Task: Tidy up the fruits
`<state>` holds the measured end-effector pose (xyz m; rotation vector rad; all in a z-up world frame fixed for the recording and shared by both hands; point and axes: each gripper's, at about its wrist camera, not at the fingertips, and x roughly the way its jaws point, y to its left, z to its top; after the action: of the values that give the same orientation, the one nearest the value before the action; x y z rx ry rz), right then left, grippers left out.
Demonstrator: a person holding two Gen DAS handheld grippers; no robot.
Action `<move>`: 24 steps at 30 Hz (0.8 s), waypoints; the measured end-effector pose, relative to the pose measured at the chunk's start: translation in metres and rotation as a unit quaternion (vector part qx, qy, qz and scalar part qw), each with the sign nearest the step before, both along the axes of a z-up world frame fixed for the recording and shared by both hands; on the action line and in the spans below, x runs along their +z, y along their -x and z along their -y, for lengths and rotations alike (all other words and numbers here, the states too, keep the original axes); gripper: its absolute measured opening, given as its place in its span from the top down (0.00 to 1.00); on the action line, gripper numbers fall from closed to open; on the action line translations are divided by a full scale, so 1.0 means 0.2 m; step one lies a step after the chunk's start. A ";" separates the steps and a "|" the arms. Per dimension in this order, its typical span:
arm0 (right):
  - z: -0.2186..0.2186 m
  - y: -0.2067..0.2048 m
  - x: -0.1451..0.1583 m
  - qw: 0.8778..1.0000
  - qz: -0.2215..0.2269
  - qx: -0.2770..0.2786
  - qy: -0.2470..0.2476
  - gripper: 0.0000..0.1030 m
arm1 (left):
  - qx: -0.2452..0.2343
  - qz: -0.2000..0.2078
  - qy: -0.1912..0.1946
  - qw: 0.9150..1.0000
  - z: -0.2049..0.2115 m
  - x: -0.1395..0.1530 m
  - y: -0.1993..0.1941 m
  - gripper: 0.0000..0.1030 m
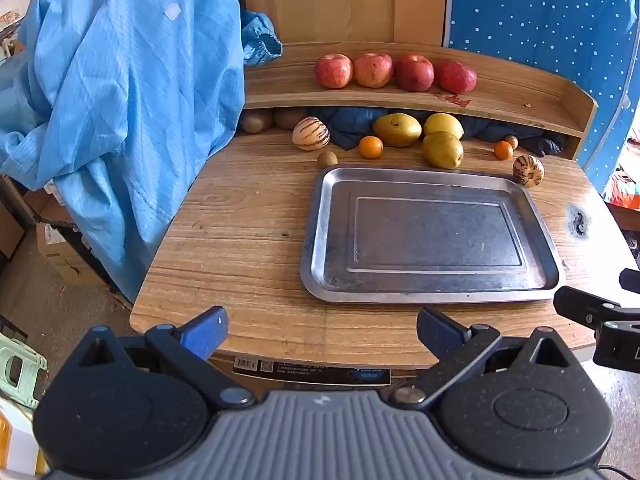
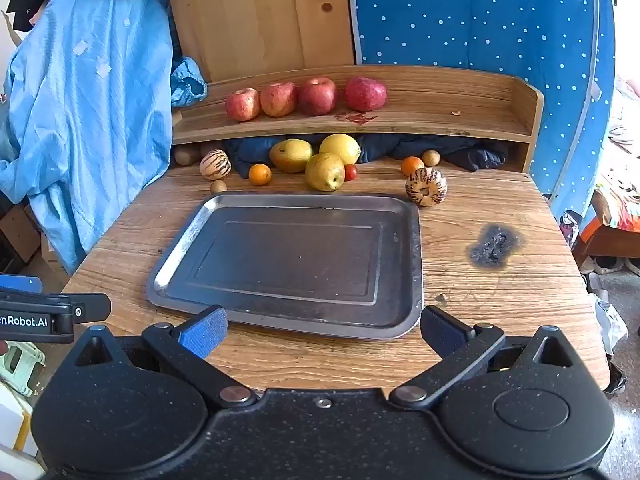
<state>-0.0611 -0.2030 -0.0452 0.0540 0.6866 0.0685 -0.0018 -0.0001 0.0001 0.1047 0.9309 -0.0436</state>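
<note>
Both grippers hovering at tabletop (image 2: 500,320) edge, fingers released, empty. Steel tray (image 2: 414,264) bare. Next: likely reaching nearest pear (image 2: 325,171).

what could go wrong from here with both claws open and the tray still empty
The round striped melon sits alone near the metal tray's far right corner; a nudge from the right claw might roll it across the table. The three yellow pears touch one another, so grabbing one could push the small red fruit beside them. The left claw hovers off the table's front edge, close to the right claw.
</note>
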 end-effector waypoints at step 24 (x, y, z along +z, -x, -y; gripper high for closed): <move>0.08 -0.01 0.04 0.999 0.021 0.043 -0.023 0.01 | 0.026 -0.022 -0.009 0.999 0.08 -0.01 -0.04 0.01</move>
<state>-0.0583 -0.2188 -0.0371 0.0674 0.6446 0.1689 0.0056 -0.0167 -0.0022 0.0963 0.9772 0.0117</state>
